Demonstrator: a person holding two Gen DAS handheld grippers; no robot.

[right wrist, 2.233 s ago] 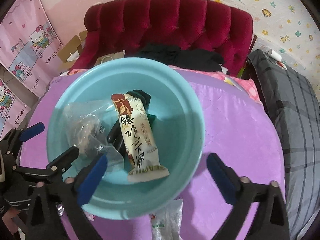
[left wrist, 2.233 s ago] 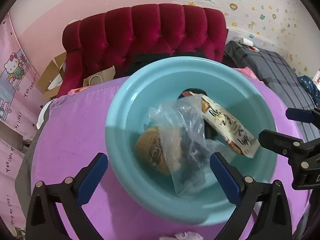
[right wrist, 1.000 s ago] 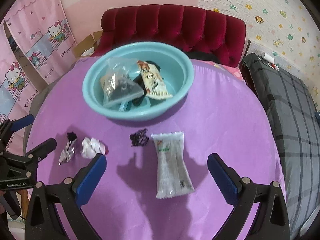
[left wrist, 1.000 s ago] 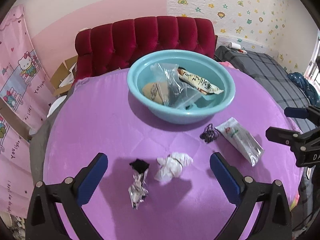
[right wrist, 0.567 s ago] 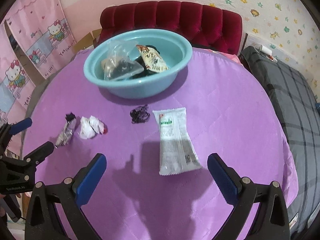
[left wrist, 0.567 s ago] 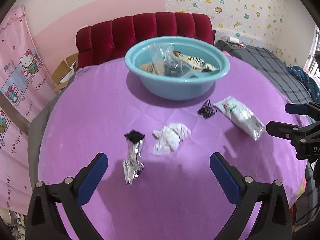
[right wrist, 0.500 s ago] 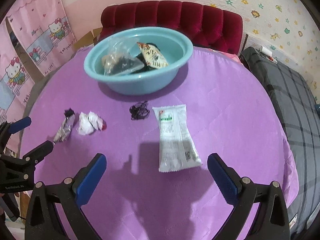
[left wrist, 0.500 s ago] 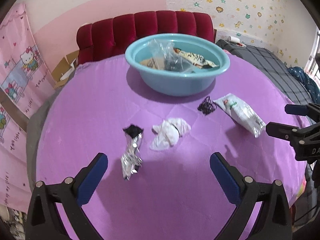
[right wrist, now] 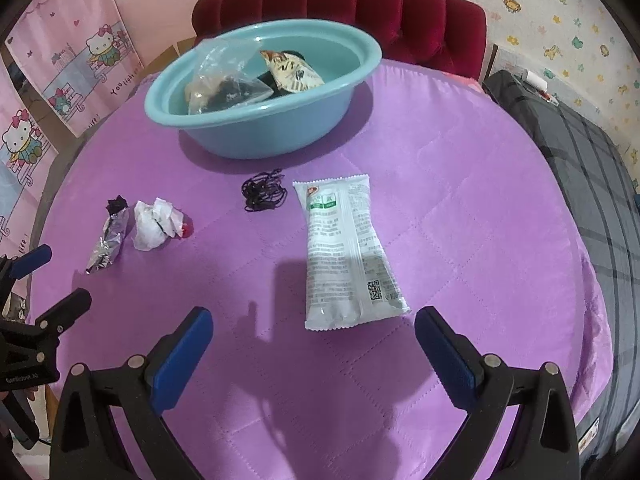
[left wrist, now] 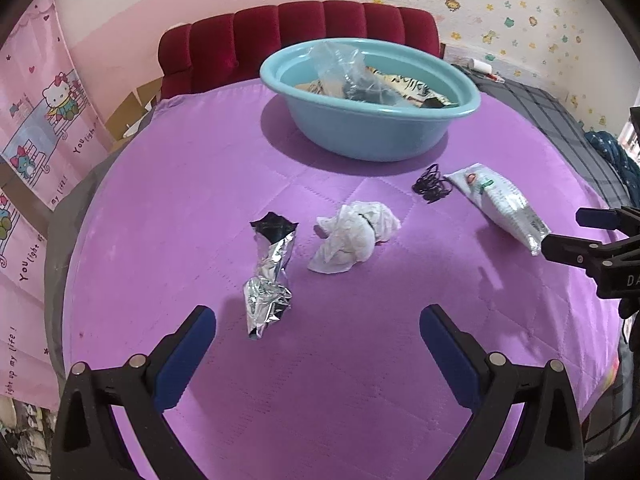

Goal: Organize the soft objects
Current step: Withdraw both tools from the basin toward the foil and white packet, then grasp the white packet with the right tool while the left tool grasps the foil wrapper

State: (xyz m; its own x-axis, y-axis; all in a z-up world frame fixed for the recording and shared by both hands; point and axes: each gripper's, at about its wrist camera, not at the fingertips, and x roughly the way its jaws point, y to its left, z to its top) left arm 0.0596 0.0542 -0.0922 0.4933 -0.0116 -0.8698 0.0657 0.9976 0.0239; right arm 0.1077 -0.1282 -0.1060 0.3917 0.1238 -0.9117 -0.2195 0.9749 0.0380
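A light blue basin (left wrist: 372,136) (right wrist: 256,136) stands at the far side of the purple table and holds a clear plastic bag (right wrist: 224,80) and a striped snack packet (right wrist: 292,70). On the cloth lie a crumpled foil wrapper (left wrist: 270,276) (right wrist: 108,240), a white crumpled wad (left wrist: 354,238) (right wrist: 154,222), a black tangle of bands (left wrist: 432,189) (right wrist: 264,195) and a white-green pouch (left wrist: 498,204) (right wrist: 344,252). My left gripper (left wrist: 318,340) is open near the foil wrapper, holding nothing. Just short of the pouch, my right gripper (right wrist: 314,340) is open and holds nothing too.
A red tufted sofa (left wrist: 296,40) stands behind the table. A grey plaid bed (right wrist: 580,168) runs along the right. Pink cartoon curtains (left wrist: 36,120) hang on the left. The purple tablecloth (right wrist: 460,220) ends in a round edge close to both grippers.
Both grippers have pulled back from over the basin toward the table's near edge and dropped lower. The loose items on the cloth have come into view. Both stay open.
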